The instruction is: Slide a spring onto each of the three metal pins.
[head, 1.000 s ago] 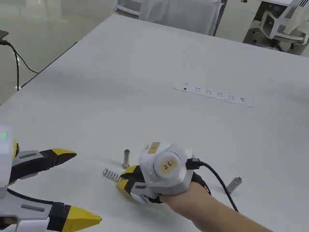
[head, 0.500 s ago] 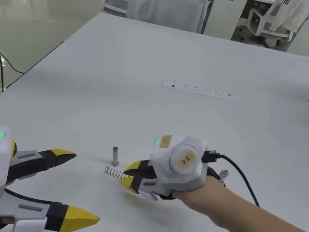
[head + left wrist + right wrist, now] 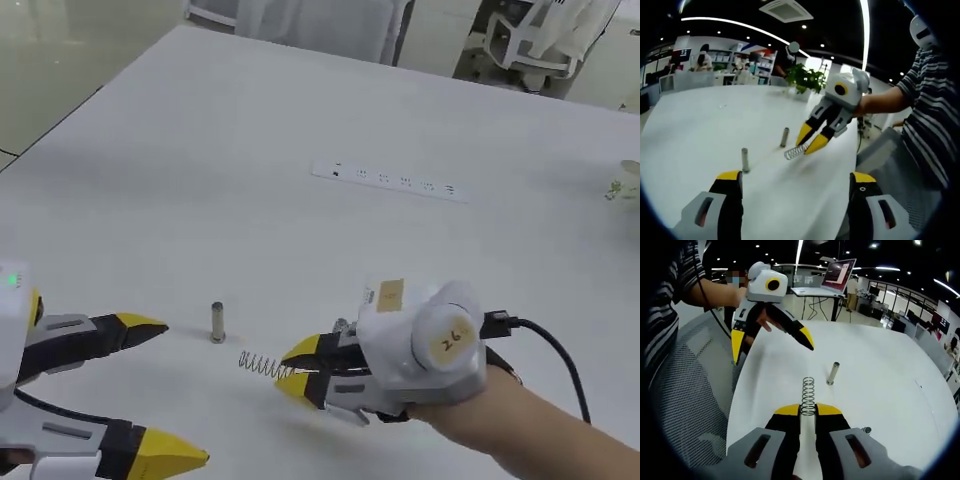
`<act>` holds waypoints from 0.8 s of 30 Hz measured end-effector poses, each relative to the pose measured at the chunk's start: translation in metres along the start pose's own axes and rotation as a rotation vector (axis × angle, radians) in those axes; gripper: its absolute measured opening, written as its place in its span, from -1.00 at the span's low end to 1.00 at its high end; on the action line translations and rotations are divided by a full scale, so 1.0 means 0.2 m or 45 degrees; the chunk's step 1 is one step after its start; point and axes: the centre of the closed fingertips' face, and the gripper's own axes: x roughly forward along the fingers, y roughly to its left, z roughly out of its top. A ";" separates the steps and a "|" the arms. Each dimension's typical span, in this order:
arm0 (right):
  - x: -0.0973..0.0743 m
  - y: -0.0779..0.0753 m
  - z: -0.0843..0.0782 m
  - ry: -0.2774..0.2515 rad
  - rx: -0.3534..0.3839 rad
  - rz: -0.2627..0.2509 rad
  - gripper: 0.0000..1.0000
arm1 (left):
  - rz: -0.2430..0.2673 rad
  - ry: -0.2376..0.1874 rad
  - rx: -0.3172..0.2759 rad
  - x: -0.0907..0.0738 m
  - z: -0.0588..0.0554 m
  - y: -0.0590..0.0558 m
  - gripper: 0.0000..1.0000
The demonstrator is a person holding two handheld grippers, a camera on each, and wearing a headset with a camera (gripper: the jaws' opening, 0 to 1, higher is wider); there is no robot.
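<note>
The white desk (image 3: 300, 120) has all the work toward its near edge. The right tool (image 3: 292, 366) is clamped on one end of the spring (image 3: 260, 364), which juts out free just above the desk. The left tool (image 3: 172, 392) hangs nearby, jaws apart and empty. The spring looks light and whippy, apt to bend or pop loose, so gripping the end coils and leaving the far mouth open suits it. A pin (image 3: 217, 322) stands upright near the free end. The left gripper view shows a second pin (image 3: 784, 137) plainly, while the head view half hides it behind the right tool.

White table (image 3: 250, 150), silver spring (image 3: 258, 363), grey pin (image 3: 217, 322), yellow-tipped black right claw (image 3: 286, 370), dark-and-white striped shirt (image 3: 925, 125), white power strip (image 3: 390, 182)
</note>
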 end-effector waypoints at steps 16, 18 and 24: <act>-0.15 0.05 -0.08 0.015 -0.092 0.047 -0.85 | -0.200 0.038 0.084 0.18 0.07 -0.15 0.31; -0.16 0.06 -0.08 0.013 -0.098 0.053 -0.85 | -0.223 0.034 0.088 0.20 0.09 -0.16 0.22; -0.19 0.08 -0.06 -0.007 -0.109 0.066 -0.85 | -0.281 0.041 0.133 0.27 0.12 -0.20 -0.01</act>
